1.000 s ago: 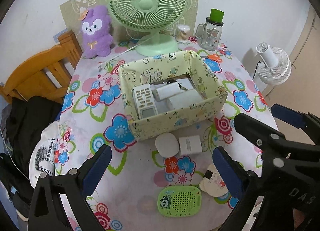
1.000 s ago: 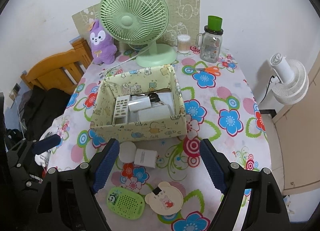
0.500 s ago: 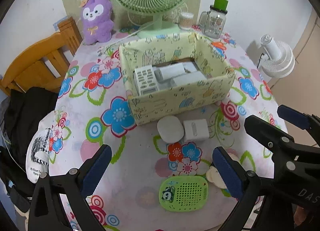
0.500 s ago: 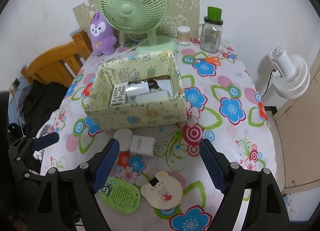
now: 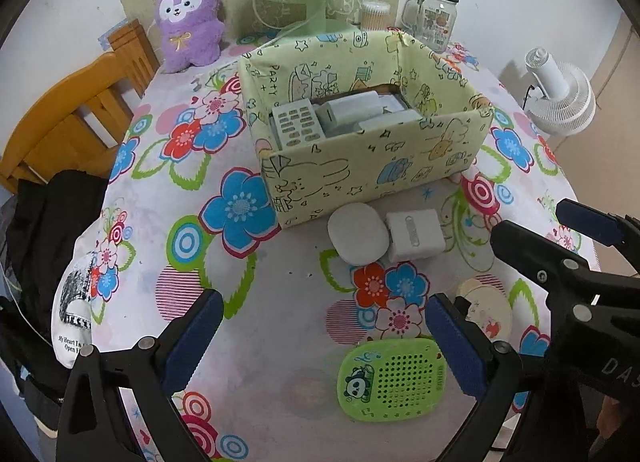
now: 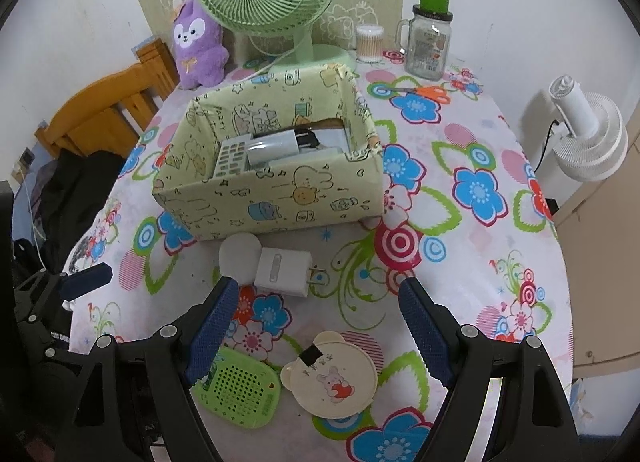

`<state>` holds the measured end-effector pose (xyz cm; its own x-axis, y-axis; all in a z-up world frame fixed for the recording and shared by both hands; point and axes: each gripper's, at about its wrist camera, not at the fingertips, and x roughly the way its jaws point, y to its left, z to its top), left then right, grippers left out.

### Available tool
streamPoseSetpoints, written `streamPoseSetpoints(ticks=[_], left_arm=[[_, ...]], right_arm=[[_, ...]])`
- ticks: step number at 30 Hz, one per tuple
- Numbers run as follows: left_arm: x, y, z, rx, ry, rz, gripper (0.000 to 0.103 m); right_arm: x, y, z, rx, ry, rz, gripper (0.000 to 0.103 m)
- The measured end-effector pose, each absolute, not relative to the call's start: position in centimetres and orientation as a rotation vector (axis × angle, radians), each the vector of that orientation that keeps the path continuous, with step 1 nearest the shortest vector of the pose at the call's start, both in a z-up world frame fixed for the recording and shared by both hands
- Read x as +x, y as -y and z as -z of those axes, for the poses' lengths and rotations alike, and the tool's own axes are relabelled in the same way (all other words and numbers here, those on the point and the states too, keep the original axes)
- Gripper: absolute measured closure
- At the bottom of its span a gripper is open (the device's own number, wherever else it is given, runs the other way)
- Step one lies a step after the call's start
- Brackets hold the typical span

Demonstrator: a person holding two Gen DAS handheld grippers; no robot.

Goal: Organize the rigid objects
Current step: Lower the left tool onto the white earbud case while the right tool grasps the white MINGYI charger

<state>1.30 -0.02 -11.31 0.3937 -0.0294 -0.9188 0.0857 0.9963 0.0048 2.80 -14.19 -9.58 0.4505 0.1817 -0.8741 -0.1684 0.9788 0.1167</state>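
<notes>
Adapter geometry decides the next move. In the right wrist view the white plug adapter [image 6: 283,271] lies flat on the flowered surface [image 6: 460,286] at about 11 o'clock from the right gripper [image 6: 316,326], just past the tips of its jaws, with its two metal prongs pointing toward 3 o'clock; so its long axis runs roughly across the gap between the jaws, not along it. The round white puck [image 6: 240,254] touches the adapter's 9 o'clock side, and both sit just in front of the patterned storage box [image 6: 280,198], which already holds a remote and other white pieces.

The right gripper's jaws are spread wide with nothing between them. The left gripper [image 5: 320,336] is likewise spread and empty; from it the same adapter [image 5: 414,235] lies at 1 o'clock and farther off. The green perforated case [image 6: 236,386] and the bear-shaped disc [image 6: 330,376] lie under the right gripper's jaws at 6 to 7 o'clock.

The right hand looks nearer to the adapter. A grasp would probably need the jaws to close on the adapter's shorter sides, clear of the puck.
</notes>
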Motion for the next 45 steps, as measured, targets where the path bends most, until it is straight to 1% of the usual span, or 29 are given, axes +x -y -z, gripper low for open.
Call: streamPoseSetpoints(ticks=[6,12,19,32,45], left_arm=[[1.4,-0.2,12.6,0.072,-1.147,0.105,0.001],[2.0,-0.9,14.8,0.026,-1.202,0.113,0.001],[2.9,-1.0,16.6,0.053,-1.233,0.129,0.001],[3.5,-0.9,18.5,0.060,-1.249,0.141,0.001],[4.6,-1.6,19.2,0.027,-1.245,0.111,0.001]], right_arm=[[3.0,13.3,11.1,-0.020,-1.094,-0.212,0.019],[3.4,12.7,13.1,-0.025,-1.130,-0.212,0.019],[4.5,12.0,15.1,-0.032,-1.168,-0.226,0.019],[6.0,10.7,18.0,-0.037,-1.207,-0.219,0.019],[7.3,11.5,18.7,-0.078,-1.191,-0.129,0.019]])
